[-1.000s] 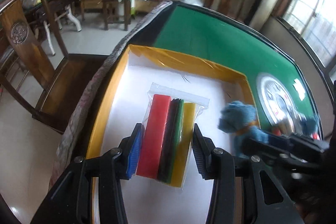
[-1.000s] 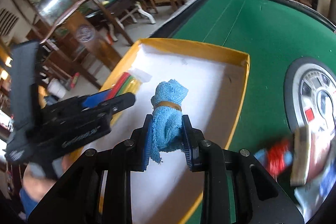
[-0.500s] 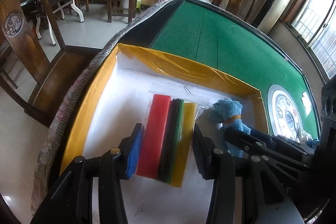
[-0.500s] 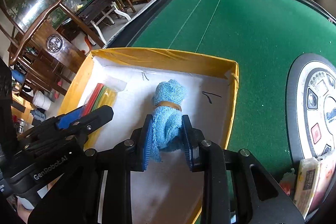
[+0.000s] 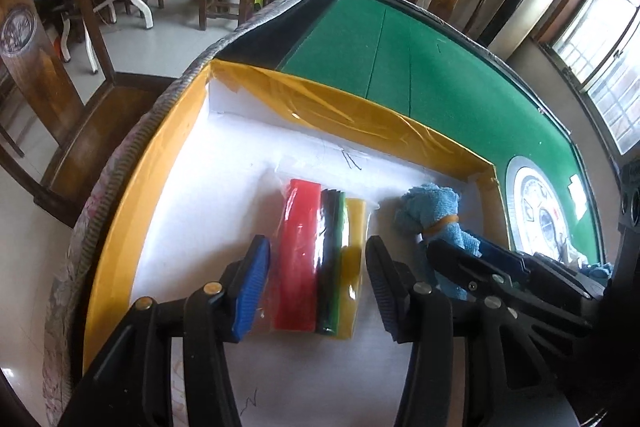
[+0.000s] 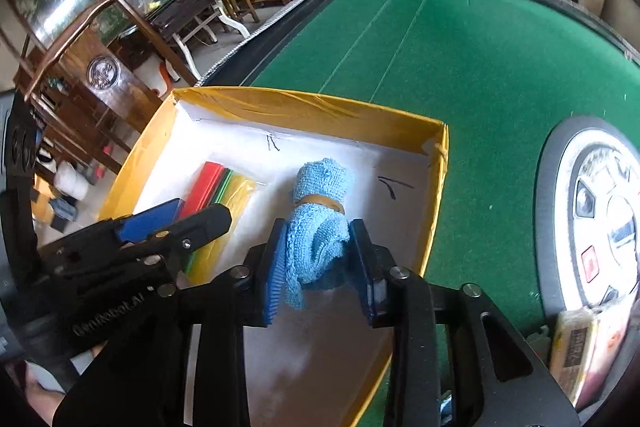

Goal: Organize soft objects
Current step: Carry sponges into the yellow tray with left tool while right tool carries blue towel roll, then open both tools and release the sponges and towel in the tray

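Both items are already set down inside the yellow-walled box (image 6: 434, 187): the bagged coloured sheets (image 5: 320, 259) lie between the opening jaws of the left gripper (image 5: 314, 287), clear of its pads, and the banded blue towel (image 6: 320, 223), beside them, sits between the opening jaws of the right gripper (image 6: 318, 267). The towel's loops could be snagged on the ribbed pads and dragged out if the right gripper is lifted before it is fully released. Inside the box the two grippers are crowded side by side, while the round dial panel (image 6: 600, 219) and a wrapped packet (image 6: 574, 347) lie outside it on the green felt (image 6: 460, 59).

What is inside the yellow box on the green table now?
Inside the yellow box: a clear bag of coloured sheets and a rolled blue towel, side by side. The grippers hide the near floor.
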A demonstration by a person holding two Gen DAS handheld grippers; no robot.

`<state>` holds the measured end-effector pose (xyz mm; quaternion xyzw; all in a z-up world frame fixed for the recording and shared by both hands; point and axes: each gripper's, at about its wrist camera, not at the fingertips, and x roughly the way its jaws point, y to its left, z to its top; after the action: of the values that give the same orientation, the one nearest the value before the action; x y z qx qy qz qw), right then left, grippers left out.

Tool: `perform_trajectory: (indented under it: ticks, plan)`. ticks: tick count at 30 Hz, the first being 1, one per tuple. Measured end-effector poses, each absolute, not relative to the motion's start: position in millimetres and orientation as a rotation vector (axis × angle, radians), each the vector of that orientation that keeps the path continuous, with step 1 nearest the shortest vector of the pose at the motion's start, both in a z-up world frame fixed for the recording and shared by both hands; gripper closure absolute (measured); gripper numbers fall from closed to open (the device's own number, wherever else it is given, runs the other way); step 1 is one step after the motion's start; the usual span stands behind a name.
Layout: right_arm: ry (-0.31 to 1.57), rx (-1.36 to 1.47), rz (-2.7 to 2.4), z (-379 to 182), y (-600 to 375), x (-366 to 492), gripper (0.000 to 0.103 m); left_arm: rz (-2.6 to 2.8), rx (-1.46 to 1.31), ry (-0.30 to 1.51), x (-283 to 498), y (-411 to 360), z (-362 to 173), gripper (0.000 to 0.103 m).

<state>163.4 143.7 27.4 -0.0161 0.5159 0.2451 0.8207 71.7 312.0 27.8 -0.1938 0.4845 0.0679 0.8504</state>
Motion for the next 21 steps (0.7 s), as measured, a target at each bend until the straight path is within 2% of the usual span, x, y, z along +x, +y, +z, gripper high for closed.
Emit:
perform_trajectory:
  ticks: [2, 8, 14, 16, 18, 21]
  plan:
    - [1.095, -0.034, 0.527, 29.3, 141.6, 162.4, 0.060, 0.141, -0.412, 1.017, 70.0, 311.8, 30.6, 0.053]
    - [1.053, 0.007, 0.580, 47.3, 123.6, 145.5, 0.060, 0.128, -0.461, 0.968, 51.9, 311.8, 46.3, 0.052]
    - [0.996, 0.109, 0.663, 68.7, 69.5, 94.9, 0.060, 0.027, -0.437, 0.847, 15.2, 271.9, 80.2, 0.052]
    - [0.962, 0.136, 0.702, 77.2, 36.2, 68.2, 0.060, -0.023, -0.423, 0.813, 0.9, 248.5, 88.6, 0.048]
    - [0.944, 0.149, 0.726, 82.3, 9.6, 50.5, 0.060, -0.082, -0.430, 0.792, -8.1, 229.5, 92.5, 0.039]
    - [0.909, 0.174, 0.741, 91.2, -44.4, 25.4, 0.060, -0.145, -0.434, 0.795, -9.7, 201.4, 92.9, 0.035]
